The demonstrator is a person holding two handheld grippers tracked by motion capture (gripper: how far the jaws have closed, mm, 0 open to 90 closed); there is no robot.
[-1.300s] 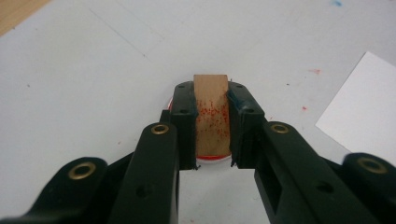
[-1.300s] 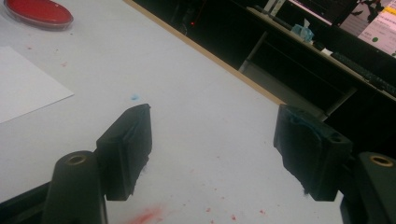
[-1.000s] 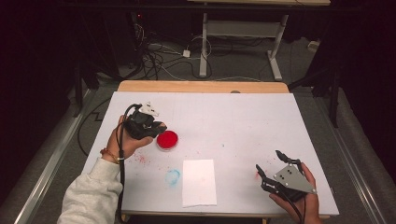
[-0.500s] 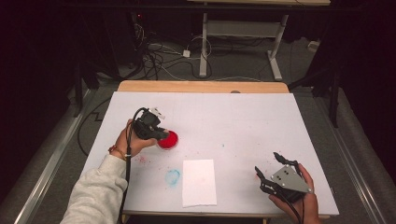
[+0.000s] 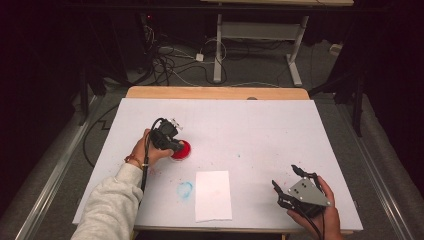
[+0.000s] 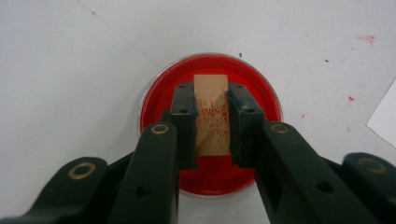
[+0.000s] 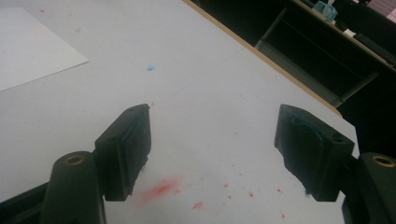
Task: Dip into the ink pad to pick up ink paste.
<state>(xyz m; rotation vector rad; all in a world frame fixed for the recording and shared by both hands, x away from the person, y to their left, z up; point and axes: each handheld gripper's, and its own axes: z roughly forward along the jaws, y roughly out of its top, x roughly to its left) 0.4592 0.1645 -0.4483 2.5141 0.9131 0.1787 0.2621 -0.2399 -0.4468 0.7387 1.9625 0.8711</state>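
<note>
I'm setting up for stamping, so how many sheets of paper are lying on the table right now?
1. A single white sheet of paper lies flat near the table's front edge, between the two hands, just right of a blue smudge. Nothing suggests another sheet underneath it, though I cannot rule that out.

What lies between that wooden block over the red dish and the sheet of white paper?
Nothing visible stands in the way. The left gripper holds the block over the dish; between there and the paper lies bare table, marked by flat paint specks and a blue smear beside the paper.
</note>
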